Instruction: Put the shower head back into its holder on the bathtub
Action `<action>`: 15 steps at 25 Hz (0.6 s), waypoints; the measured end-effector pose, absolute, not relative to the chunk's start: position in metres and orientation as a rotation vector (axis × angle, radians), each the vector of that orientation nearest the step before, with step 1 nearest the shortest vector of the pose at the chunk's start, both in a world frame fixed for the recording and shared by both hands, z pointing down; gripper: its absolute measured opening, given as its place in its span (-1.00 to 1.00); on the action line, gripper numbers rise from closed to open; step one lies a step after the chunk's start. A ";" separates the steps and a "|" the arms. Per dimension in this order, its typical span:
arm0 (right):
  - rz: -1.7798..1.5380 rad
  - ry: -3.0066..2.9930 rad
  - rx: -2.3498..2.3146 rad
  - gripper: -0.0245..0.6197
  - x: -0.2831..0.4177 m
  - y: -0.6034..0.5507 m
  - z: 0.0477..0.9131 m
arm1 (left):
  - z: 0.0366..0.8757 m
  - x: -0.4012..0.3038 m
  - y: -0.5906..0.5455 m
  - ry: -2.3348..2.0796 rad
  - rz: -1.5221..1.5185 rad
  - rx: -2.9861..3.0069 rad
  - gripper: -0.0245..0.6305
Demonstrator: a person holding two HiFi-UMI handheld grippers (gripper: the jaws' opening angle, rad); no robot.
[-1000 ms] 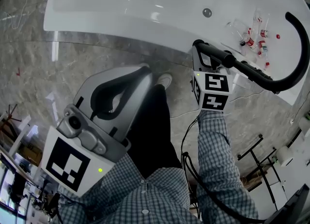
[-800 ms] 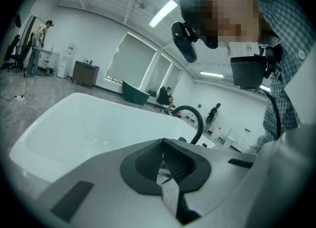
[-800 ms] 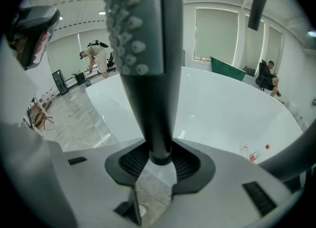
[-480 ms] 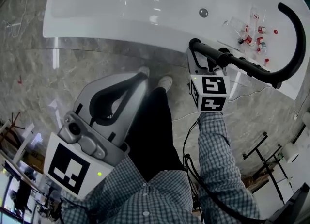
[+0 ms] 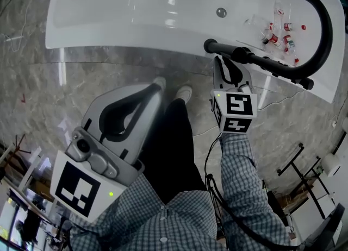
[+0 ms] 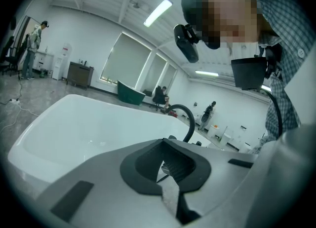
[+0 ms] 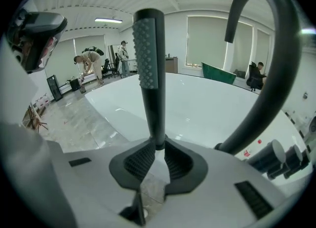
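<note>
Your R tongs (image 7: 157, 145) just closed, now clamp shower head (image 7: 148, 74) handle at bathtub (image 5: 98, 38) rim; L tongs (image 6: 164, 148) together, away from tub.

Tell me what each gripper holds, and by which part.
The right gripper, its jaws just closed further, clamps the black shower head by its thin handle. The left gripper holds nothing.

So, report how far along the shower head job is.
Done: the right gripper has just closed its jaws on the shower head, pinching its black handle. In hand: it holds the head at the bathtub rim, beside the arched faucet. Left: seating it in its holder, which I can't pick out here. The left gripper is shut and empty, near the person's body.
</note>
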State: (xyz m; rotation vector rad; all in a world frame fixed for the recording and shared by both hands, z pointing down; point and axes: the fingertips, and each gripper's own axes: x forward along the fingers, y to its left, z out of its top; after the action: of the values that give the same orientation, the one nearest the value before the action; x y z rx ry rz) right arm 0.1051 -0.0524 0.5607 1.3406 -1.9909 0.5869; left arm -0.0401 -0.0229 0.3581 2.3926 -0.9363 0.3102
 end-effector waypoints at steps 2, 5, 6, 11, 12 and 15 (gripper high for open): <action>0.589 -2.001 1.365 -0.78 0.109 -0.051 0.553 | 0.354 -0.037 -0.022 -0.934 0.309 2.404 -0.90; 0.641 -2.023 1.416 -0.81 0.113 -0.048 0.537 | 0.342 -0.033 -0.023 -0.939 0.303 2.426 -0.90; 0.656 -2.028 1.432 -0.82 0.114 -0.047 0.529 | 0.335 -0.032 -0.024 -0.942 0.299 2.434 -0.90; 0.687 -2.060 1.493 -0.84 0.117 -0.040 0.479 | 0.293 -0.030 -0.024 -0.956 0.259 2.471 -0.90; 0.692 -2.064 1.507 -0.84 0.118 -0.039 0.468 | 0.284 -0.030 -0.024 -0.959 0.253 2.475 -0.90; 0.686 -2.080 1.547 -0.84 0.124 -0.036 0.436 | 0.259 -0.029 -0.021 -0.962 0.244 2.493 -0.90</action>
State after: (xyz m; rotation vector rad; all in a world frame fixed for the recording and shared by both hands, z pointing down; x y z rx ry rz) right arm 0.1238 -0.0363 0.4356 1.5469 -2.0805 0.6859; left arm -0.0287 -0.0211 0.2594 2.4935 -0.9622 0.2440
